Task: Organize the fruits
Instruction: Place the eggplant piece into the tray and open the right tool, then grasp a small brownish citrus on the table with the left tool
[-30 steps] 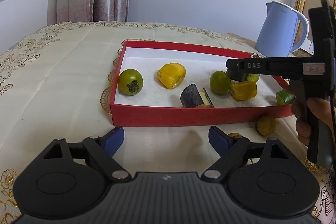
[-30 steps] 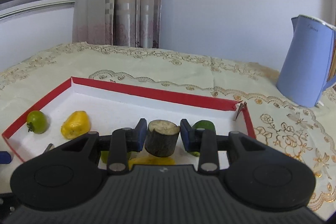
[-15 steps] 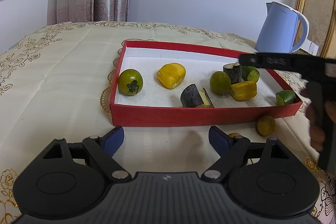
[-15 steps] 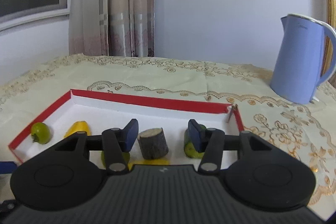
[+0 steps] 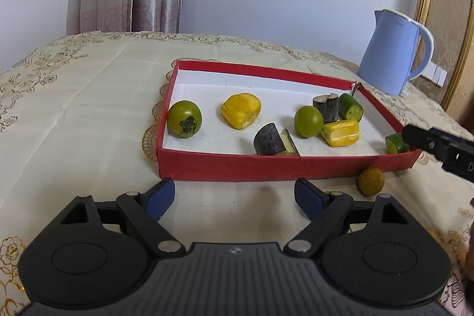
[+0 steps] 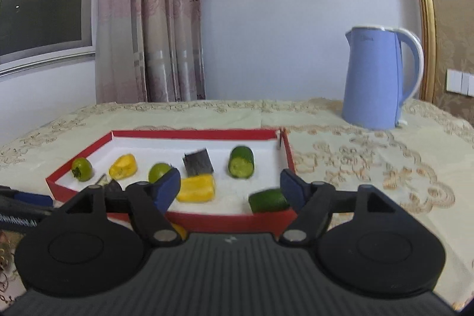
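Note:
A red tray [image 5: 207,165] with a white floor holds a green tomato [image 5: 184,118], a yellow fruit [image 5: 241,110], a green lime [image 5: 308,121], a dark stub [image 5: 326,107], two green cucumber pieces [image 5: 350,107], a yellow block [image 5: 340,133] and a dark wedge [image 5: 269,139]. A small yellow-brown fruit [image 5: 371,181] lies on the cloth outside the tray's front right. My left gripper [image 5: 234,197] is open and empty in front of the tray. My right gripper [image 6: 230,182] is open and empty, pulled back over the tray's near edge [image 6: 231,220]; the stub [image 6: 198,162] stands in the tray.
A blue kettle [image 5: 394,52] stands behind the tray at the right, also in the right wrist view [image 6: 379,79]. An embroidered cream cloth [image 5: 74,114] covers the table. A curtain and wall are behind.
My right gripper opened, let go of the dark stub in the tray, and drew back and up toward the tray's near right. My left gripper stayed still.

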Available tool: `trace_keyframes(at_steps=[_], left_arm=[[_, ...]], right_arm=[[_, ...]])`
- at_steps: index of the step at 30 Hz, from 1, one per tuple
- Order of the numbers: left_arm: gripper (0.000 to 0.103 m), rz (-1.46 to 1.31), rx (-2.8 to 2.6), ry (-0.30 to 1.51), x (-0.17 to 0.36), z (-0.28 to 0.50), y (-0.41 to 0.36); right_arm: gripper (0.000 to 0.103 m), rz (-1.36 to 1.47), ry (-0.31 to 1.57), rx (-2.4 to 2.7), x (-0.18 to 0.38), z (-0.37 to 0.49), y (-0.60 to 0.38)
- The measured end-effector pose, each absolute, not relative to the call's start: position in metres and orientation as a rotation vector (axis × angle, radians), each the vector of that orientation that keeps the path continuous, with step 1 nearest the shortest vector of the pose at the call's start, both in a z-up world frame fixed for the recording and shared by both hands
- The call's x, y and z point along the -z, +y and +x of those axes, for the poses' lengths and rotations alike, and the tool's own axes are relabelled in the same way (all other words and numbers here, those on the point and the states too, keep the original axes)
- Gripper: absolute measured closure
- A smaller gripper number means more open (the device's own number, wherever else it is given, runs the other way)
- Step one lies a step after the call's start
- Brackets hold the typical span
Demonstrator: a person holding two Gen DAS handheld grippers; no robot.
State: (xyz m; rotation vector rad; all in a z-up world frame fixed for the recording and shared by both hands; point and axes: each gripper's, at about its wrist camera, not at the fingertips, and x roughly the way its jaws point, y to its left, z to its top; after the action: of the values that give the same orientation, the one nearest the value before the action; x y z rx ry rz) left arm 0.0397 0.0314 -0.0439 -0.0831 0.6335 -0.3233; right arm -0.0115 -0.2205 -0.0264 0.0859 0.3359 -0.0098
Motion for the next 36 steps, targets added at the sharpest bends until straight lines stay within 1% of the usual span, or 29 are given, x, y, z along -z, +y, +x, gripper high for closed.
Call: trace_keyframes(at_steps=[2,4,6,9,18,26,27,28,29,31,36], left_arm=[[0.015,-0.1,0.324,0.626,0.042,0.038,0.034],[0.015,-0.127,0.339,0.627,0.038,0.036,0.037],[0.015,-0.177,0.362,0.64,0.036,0.034,0.04],[0.015,-0.185,0.41,0.641,0.032,0.027,0.033],[0.015,0.041,0.441,0.614,0.031,0.014,-0.018],[0.015,0.081,0.431,0.627,0.036,0.018,-0.033],[0.016,0.088,0.435,0.632,0.037,0.018,-0.035],[0.022,0.1,0.438,0.636,0.038,0.018,-0.037],[0.032,0.115,0.438,0.642,0.039,0.018,-0.039],[0.042,0.13,0.451,0.663,0.042,0.019,-0.042],[0.044,0.138,0.449,0.659,0.044,0.017,-0.043]], right_arm=[[0.03,0.107,0.347,0.007,0.027,-0.01,-0.225],[0.022,0.13,0.342,0.011,0.028,-0.011,-0.228],[0.019,0.153,0.33,0.02,0.028,-0.012,-0.232],[0.019,0.166,0.319,0.025,0.028,-0.014,-0.234],[0.017,0.16,0.307,0.03,0.027,-0.016,-0.232],[0.017,0.152,0.303,0.026,0.027,-0.016,-0.23],[0.017,0.152,0.303,0.026,0.026,-0.017,-0.23],[0.017,0.153,0.303,0.027,0.026,-0.017,-0.23],[0.017,0.153,0.302,0.03,0.026,-0.017,-0.23],[0.015,0.154,0.302,0.032,0.027,-0.017,-0.23],[0.013,0.153,0.301,0.036,0.026,-0.017,-0.23]])
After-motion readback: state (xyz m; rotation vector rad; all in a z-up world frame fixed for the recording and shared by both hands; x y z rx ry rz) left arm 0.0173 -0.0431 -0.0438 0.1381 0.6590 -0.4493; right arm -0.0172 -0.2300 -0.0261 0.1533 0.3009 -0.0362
